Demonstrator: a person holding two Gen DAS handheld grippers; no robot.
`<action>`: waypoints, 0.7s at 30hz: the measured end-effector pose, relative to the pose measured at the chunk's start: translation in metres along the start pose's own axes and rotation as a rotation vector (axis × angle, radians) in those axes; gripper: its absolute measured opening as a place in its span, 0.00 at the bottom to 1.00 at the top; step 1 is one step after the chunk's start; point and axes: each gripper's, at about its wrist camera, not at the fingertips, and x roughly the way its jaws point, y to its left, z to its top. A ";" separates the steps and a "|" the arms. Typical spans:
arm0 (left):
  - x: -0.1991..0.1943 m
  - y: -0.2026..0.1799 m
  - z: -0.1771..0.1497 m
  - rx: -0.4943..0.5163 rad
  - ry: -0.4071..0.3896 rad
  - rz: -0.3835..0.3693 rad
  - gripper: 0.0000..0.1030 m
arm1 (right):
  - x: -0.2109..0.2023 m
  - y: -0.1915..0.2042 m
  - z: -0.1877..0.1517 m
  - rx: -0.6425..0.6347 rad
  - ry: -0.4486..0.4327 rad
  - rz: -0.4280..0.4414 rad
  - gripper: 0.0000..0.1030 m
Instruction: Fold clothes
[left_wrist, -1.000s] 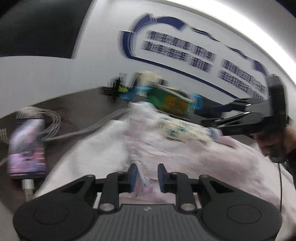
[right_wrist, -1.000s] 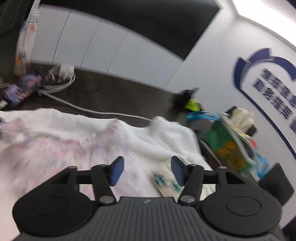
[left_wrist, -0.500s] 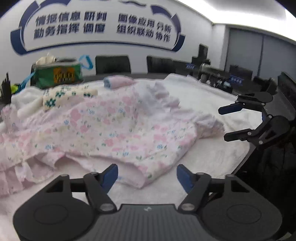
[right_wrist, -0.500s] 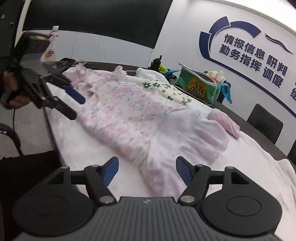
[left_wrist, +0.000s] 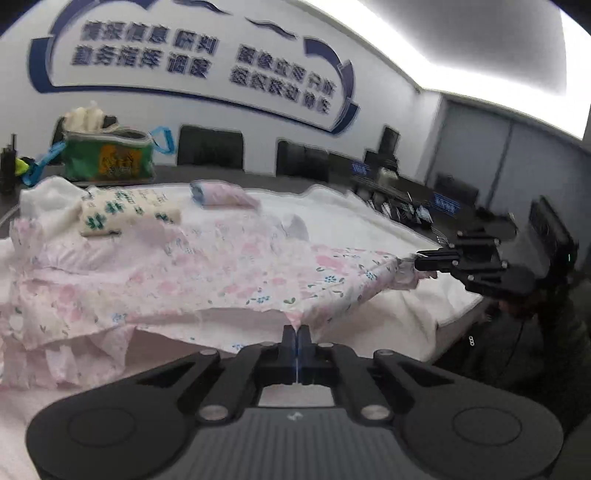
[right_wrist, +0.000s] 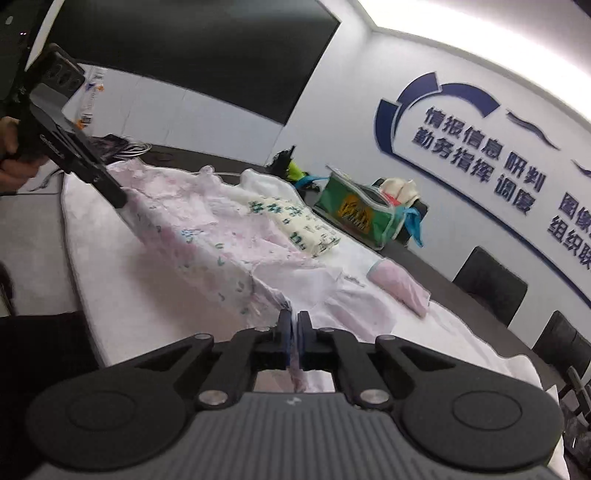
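Pink floral garment (left_wrist: 221, 273) lies spread across the white padded table cover (left_wrist: 369, 206), and in the left wrist view we have the left gripper (left_wrist: 296, 338) clamped tight on its near hem, cloth pinched between the closed pads. Off to the right, the right gripper (left_wrist: 419, 263) bites another corner of the same edge, so the fabric runs taut between our two grips. Behind it sit a folded cream piece with green print (left_wrist: 125, 216), a small pink roll (left_wrist: 221, 195) and a green zip bag (left_wrist: 107, 155) with an orange label we cannot read. Blue Chinese lettering on the wall is too blurred here to make out. Switching to the right wrist view, we see the right gripper (right_wrist: 294, 328) shut on a pink frilled corner, with the left gripper (right_wrist: 120, 199) gripping the far end of the hem. The wall sign (right_wrist: 480, 158) is sharper from here: 情报信息 研判 above 勤务指挥 调度. As we judge it, the fold goes best if we lift both corners evenly, keep the edge stretched straight, carry it over the garment's body and lay it down square before letting go; a slack or lopsided pull would likely crease it.
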 end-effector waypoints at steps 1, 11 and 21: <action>0.002 0.002 -0.006 -0.003 0.026 -0.005 0.00 | -0.002 0.003 -0.003 -0.006 0.047 0.023 0.03; -0.008 0.056 0.059 -0.145 -0.066 0.069 0.73 | 0.014 -0.051 -0.007 0.171 -0.022 -0.025 0.76; 0.184 0.135 0.149 -0.381 0.143 0.257 0.57 | 0.211 -0.154 0.024 0.401 0.170 0.003 0.74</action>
